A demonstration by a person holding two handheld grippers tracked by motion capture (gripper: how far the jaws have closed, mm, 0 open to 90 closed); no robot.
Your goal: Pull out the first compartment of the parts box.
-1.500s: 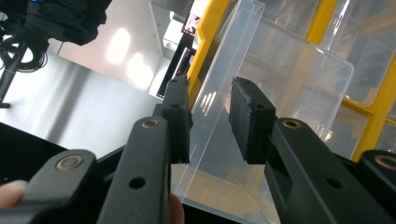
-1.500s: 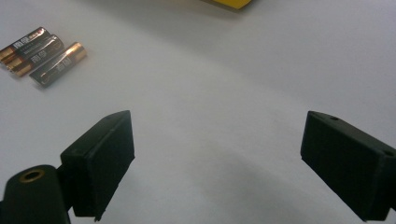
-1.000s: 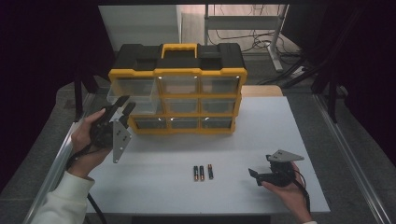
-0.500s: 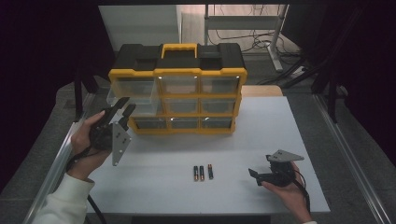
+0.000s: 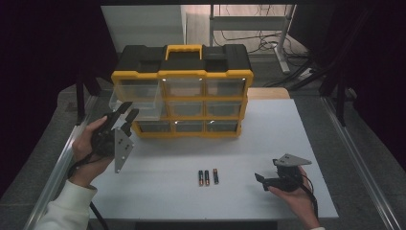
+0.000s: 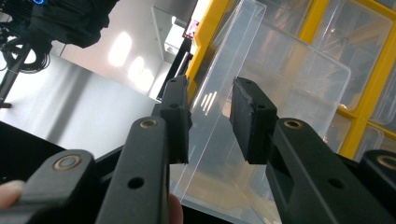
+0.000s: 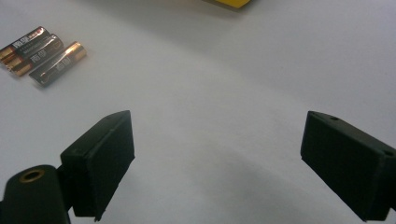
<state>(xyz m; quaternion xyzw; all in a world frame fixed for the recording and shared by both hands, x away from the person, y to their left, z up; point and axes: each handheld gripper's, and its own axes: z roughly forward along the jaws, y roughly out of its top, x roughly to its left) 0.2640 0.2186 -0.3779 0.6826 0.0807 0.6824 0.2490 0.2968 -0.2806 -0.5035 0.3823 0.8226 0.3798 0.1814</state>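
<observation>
Apparently the left hand-held gripper [image 6: 210,116] loosely straddles the clear plastic drawer's [image 6: 261,88] wall, pulling it out; next, the released right hand-held gripper [image 7: 217,163] must fetch the three gold-and-black batteries [image 7: 39,53] up-left.

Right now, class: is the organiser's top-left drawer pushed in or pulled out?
Pulled out. The clear drawer juts forward of the cabinet's yellow frame, and the left gripper has its jaws either side of the drawer's front wall.

Battery [image 7: 32,45] print too blurred
</observation>
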